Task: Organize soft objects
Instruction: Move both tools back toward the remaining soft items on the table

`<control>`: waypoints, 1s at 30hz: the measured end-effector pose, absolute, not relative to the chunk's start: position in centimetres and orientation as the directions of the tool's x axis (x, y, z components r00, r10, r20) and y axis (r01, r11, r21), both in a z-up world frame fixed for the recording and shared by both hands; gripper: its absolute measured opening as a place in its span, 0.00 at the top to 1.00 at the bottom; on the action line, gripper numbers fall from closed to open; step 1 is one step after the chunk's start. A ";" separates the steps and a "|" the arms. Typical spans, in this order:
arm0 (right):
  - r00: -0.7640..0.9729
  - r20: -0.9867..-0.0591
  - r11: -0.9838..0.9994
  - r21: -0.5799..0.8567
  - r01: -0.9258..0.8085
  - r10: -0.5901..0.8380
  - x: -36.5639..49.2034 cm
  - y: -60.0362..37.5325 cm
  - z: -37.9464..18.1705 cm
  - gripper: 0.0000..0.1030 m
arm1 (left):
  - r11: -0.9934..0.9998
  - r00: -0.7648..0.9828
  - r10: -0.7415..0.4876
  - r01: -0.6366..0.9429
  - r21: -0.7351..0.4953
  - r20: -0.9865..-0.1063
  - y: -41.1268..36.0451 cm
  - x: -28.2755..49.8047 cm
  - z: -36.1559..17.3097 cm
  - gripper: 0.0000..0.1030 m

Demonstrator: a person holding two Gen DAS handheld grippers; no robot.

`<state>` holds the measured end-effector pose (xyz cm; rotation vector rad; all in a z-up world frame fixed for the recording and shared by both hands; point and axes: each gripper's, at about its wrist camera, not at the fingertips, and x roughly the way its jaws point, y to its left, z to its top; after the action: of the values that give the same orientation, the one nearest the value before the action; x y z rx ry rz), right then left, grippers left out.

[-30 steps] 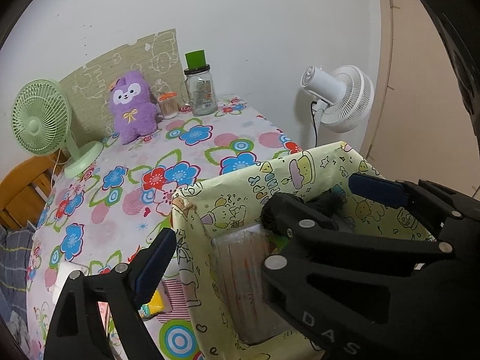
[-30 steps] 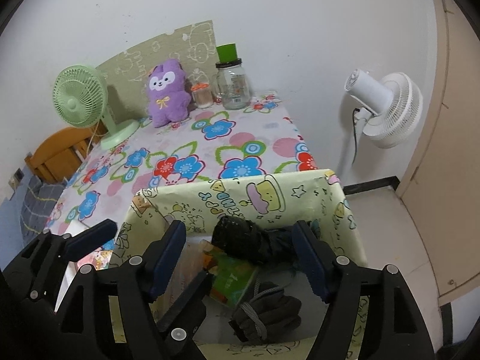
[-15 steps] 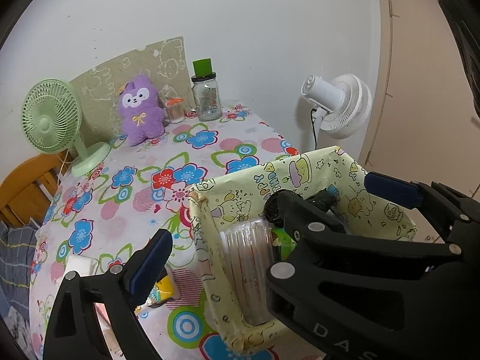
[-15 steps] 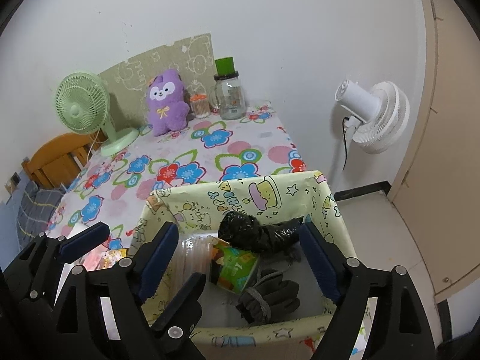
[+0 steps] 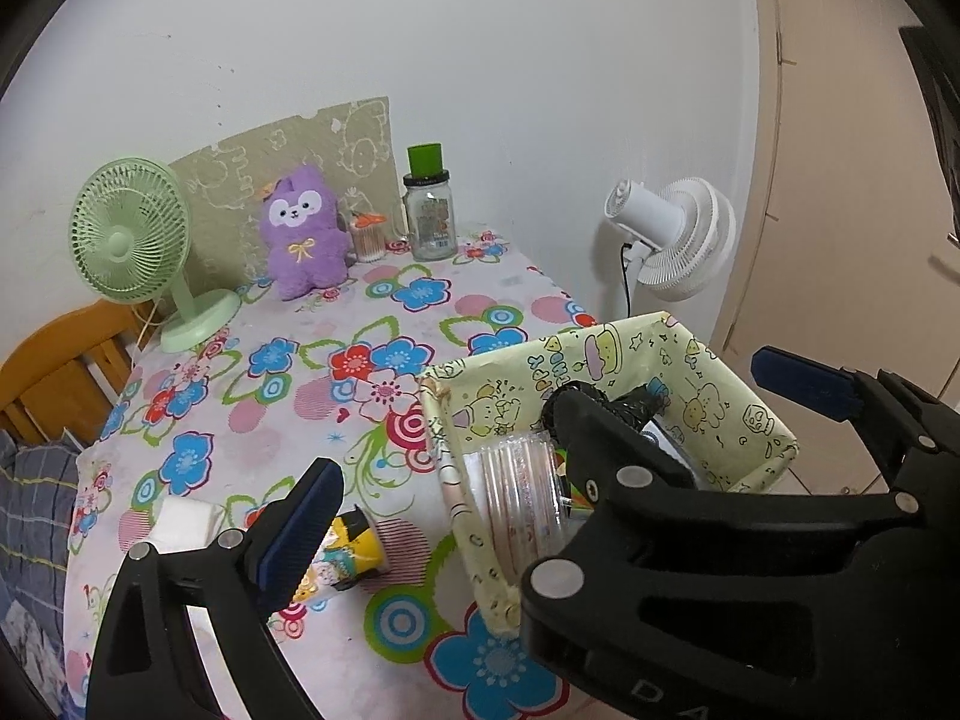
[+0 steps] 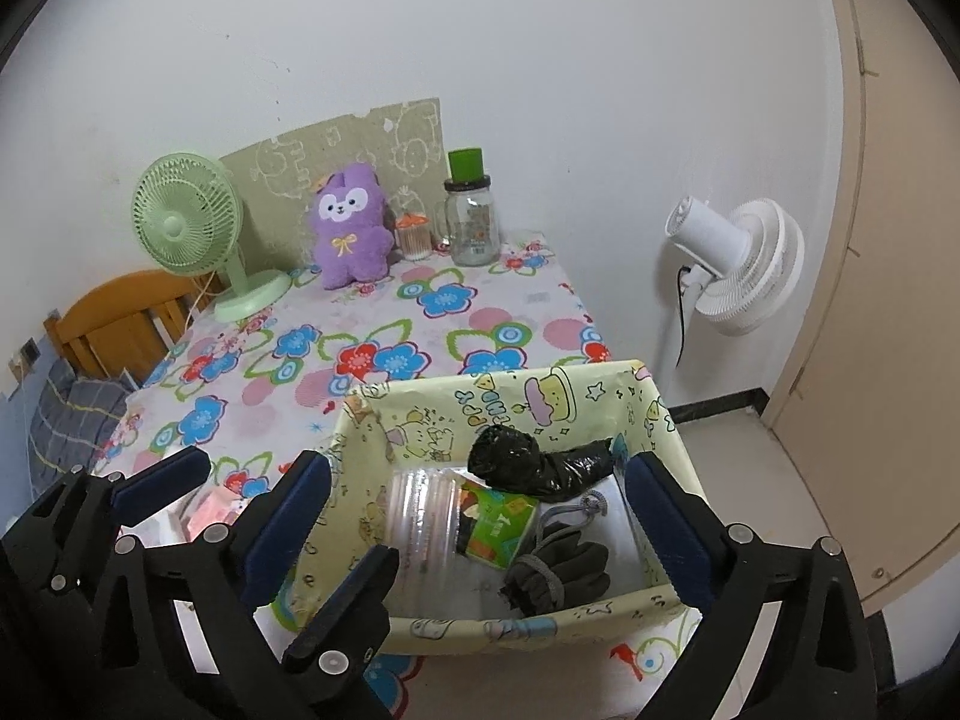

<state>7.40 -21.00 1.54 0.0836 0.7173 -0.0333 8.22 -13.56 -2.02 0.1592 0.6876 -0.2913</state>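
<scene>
Two claws hang over the flowered bench (image 6: 252,396), both spread wide and holding nothing. Just under the left claw (image 5: 540,420), beside its left finger, lie a white tissue pack (image 5: 183,519) and a small yellow cup (image 5: 345,552) on its side. Between the fingers of the right claw (image 6: 480,498) sits the yellow cartoon-print bin (image 6: 540,402), holding a clear cup stack (image 6: 423,510), a green packet (image 6: 501,522), a black bag (image 6: 528,462) and dark gloves (image 6: 558,570). Far ahead of both claws, a purple plush (image 6: 351,225) sits upright against the wall.

There were two fans, a green one (image 6: 183,222) and a white one (image 6: 741,264). One purple plush toy (image 6: 351,234), one glass jar (image 6: 471,219) and one fabric bin (image 6: 510,402) stood on the table.
</scene>
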 end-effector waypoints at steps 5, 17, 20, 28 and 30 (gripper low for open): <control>0.770 -0.637 0.994 0.075 0.074 -0.009 6.3 -20.1 2.2 0.01 | 0.948 0.752 -0.219 0.314 0.045 -0.622 -12.5 7.1 -1.2 0.05; 0.805 -0.594 0.998 0.046 0.053 -0.015 4.2 -16.4 4.0 0.00 | 0.951 0.777 -0.226 0.305 0.039 -0.588 -9.0 5.1 -0.1 0.05; 0.811 -0.585 0.998 0.042 0.041 -0.008 3.8 -15.2 4.3 0.00 | 0.953 0.783 -0.220 0.300 0.043 -0.582 -7.9 4.7 0.2 0.05; 0.822 -0.569 0.999 0.044 0.012 0.015 3.4 -12.1 4.5 0.00 | 0.958 0.796 -0.205 0.283 0.052 -0.569 -4.9 4.1 0.6 0.05; 0.825 -0.565 0.999 0.042 0.001 0.023 3.4 -11.3 4.6 0.00 | 0.959 0.799 -0.202 0.279 0.050 -0.566 -4.3 4.0 0.6 0.05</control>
<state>3.36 -11.27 4.59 0.0410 0.6006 0.0119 4.02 -4.28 0.55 0.1335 0.5917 -0.2589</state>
